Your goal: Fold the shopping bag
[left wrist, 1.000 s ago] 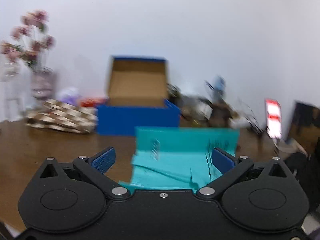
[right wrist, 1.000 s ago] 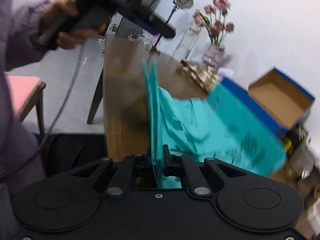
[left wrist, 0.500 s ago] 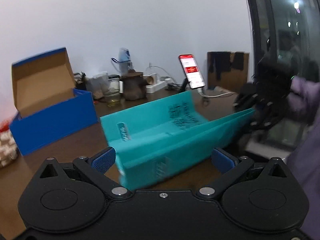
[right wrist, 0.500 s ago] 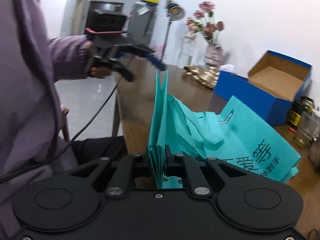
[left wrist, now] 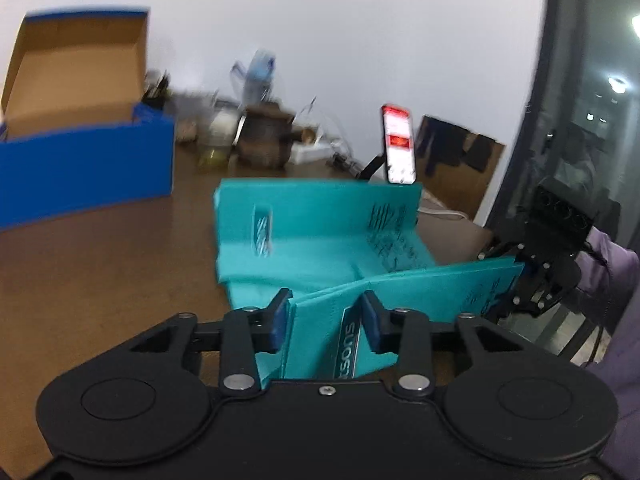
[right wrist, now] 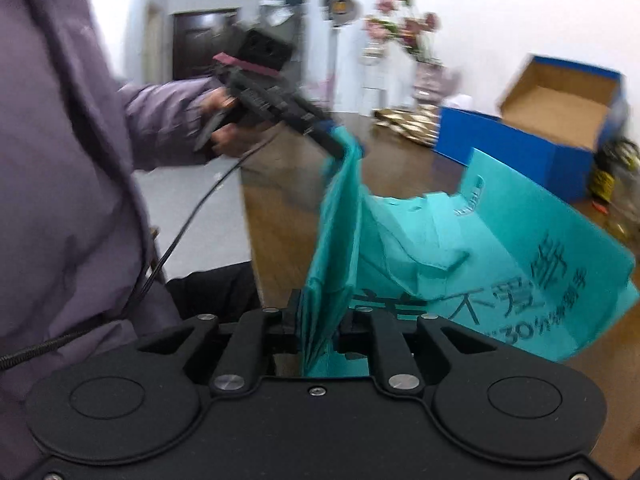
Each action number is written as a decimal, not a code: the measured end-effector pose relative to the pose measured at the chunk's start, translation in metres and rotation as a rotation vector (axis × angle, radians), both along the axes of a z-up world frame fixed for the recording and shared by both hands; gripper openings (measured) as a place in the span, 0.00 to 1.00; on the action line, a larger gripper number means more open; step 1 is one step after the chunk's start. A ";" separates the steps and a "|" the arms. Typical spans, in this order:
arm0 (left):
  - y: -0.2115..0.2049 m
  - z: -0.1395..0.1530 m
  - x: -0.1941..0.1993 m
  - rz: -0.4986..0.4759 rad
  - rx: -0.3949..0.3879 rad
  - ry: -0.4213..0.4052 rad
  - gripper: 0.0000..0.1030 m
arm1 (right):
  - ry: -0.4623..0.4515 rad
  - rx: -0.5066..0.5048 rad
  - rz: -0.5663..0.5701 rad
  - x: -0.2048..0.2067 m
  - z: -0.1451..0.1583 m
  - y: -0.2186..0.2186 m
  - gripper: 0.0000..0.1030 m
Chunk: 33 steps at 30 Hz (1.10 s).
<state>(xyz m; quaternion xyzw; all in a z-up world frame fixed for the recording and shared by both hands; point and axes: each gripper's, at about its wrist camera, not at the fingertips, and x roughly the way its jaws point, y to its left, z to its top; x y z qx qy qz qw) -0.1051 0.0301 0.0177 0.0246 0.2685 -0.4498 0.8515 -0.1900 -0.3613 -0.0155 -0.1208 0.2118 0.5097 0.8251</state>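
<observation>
A teal shopping bag (left wrist: 320, 232) lies partly over a brown tabletop (left wrist: 100, 264), one folded edge stretched between two grippers. The left gripper (left wrist: 325, 318) has its jaws closing around that edge; the right gripper (right wrist: 318, 328), at 3 o'clock, is clamped on it. A blue box (left wrist: 80, 168) sits at 10 o'clock.
</observation>
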 end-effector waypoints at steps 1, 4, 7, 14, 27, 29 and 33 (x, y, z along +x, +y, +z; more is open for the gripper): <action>-0.003 -0.003 -0.001 0.023 0.019 0.011 0.34 | 0.034 0.020 -0.050 0.001 -0.001 -0.003 0.28; -0.010 -0.011 0.001 0.128 0.028 0.078 0.34 | 0.135 0.109 -0.196 0.002 -0.003 -0.013 0.50; -0.020 -0.017 0.005 0.198 0.035 0.146 0.33 | 0.169 0.259 -0.381 -0.003 -0.006 -0.026 0.55; -0.049 -0.020 -0.008 0.252 0.155 0.107 0.33 | 0.215 0.403 -0.719 -0.014 -0.007 -0.018 0.56; -0.076 -0.023 -0.029 0.285 0.261 -0.001 0.37 | 0.089 0.180 -1.082 -0.006 -0.018 0.026 0.30; -0.077 -0.024 -0.032 0.297 0.263 -0.010 0.38 | -0.041 0.024 -1.088 -0.012 -0.021 0.045 0.28; -0.076 -0.026 -0.044 0.326 0.260 -0.035 0.40 | -0.293 -0.230 -1.080 -0.031 -0.035 0.084 0.19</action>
